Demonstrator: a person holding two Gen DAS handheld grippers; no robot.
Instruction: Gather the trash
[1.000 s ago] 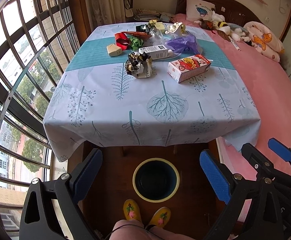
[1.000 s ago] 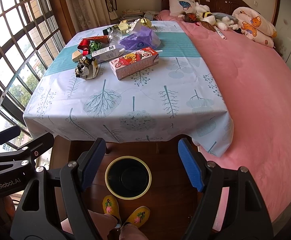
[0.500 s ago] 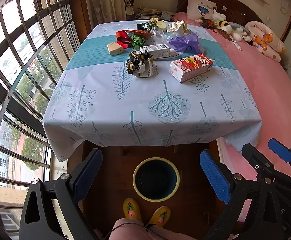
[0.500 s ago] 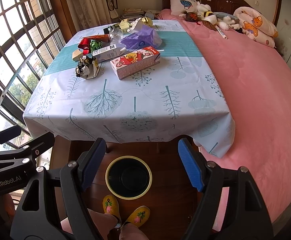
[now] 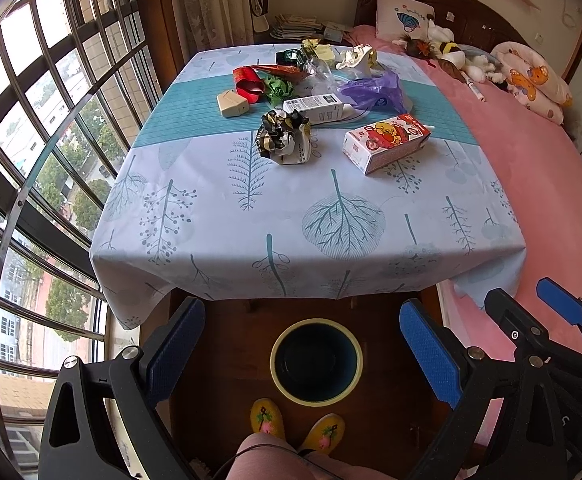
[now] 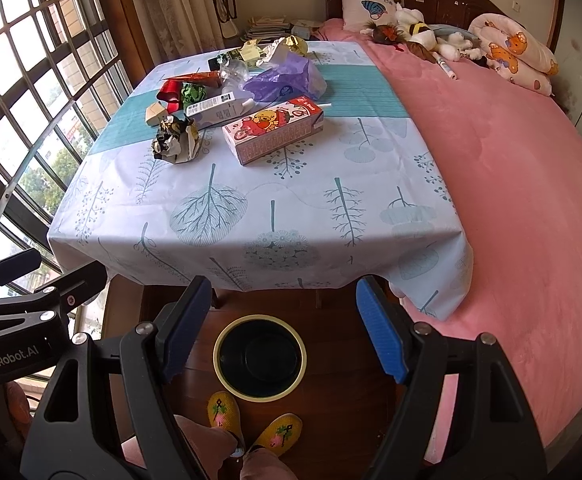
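Left wrist view: left hand-held gripper (image 5: pixel 301 354) spread wide, nothing between the blue pads (image 5: pixel 175 346). Directly below and between the fingers, on the wooden floor: dark bin (image 5: pixel 316 361) with a yellow rim, looks empty. Two yellow slippers (image 5: pixel 297 426) just nearer than the bin. Ahead and above, bench (image 5: pixel 219 216) under a leaf-print cloth, trash bunched at its far half: crumpled black-and-white wrapper (image 5: pixel 285 138) nearest, pink cartoon carton (image 5: pixel 387 143) lying flat to its right, white box (image 5: pixel 315 107) behind, beige wedge piece (image 5: pixel 231 103) far left, red wrapper (image 5: pixel 247 82), green crumple (image 5: pixel 278 89), purple plastic bag (image 5: pixel 373 90). Right hand-held gripper (image 5: pixel 547 312) visible at lower right edge, over the pink bed (image 5: pixel 531 168). Right wrist view: right hand-held gripper (image 6: pixel 279 330) also spread wide, holding nothing. Same bin (image 6: pixel 259 357) centred between the fingers on the floor, slippers (image 6: pixel 253 424) nearer. Bench (image 6: pixel 291 208) ahead; pink carton (image 6: pixel 275 130) closest to centre line, crumpled wrapper (image 6: pixel 177 140) left of it, not touching. White box (image 6: pixel 217 110) and purple bag (image 6: pixel 287 78) farther back. Left hand-held gripper (image 6: pixel 31 280) at left edge, beside the window.
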